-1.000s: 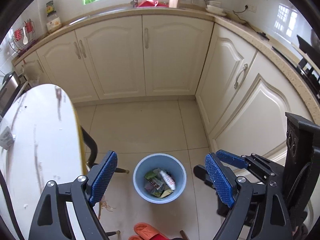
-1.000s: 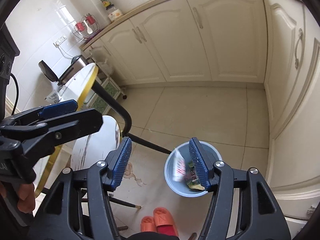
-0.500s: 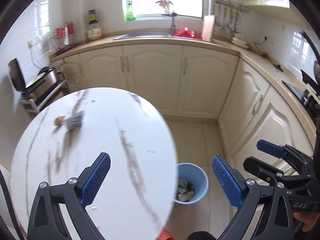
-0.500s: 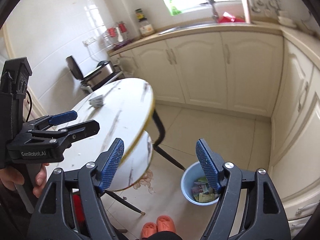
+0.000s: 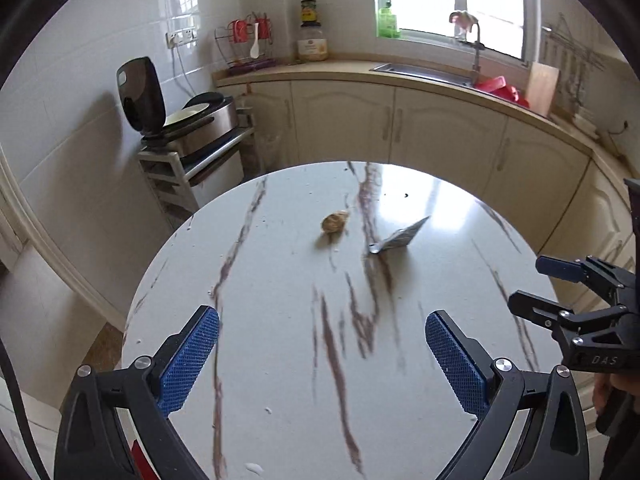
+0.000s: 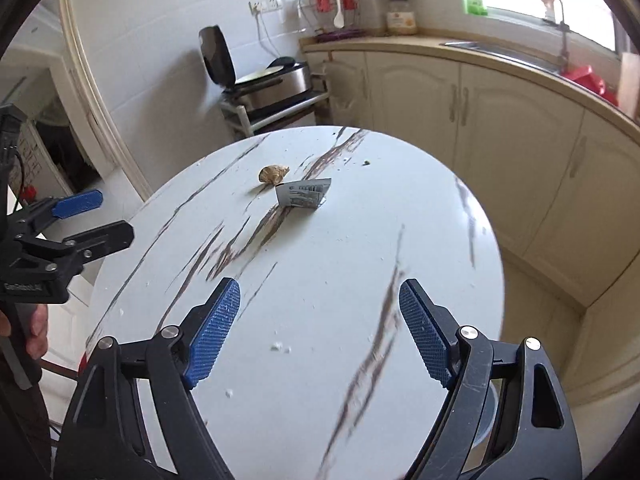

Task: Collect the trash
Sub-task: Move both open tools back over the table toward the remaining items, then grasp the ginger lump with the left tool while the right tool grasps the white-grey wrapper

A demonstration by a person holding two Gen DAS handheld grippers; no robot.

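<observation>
White marble table in the left wrist view carries 2 leftovers: a crumpled brown scrap and, just right of it, a silver wrapper. The left gripper gapes empty. From the right wrist view, both lie at the table's far side, uncollected; the right gripper is opening, nothing between its jaws.

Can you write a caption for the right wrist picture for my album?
Empty right gripper, jaws opening, above the marble table facing a crumpled brown wad and silver wrapper.
</observation>
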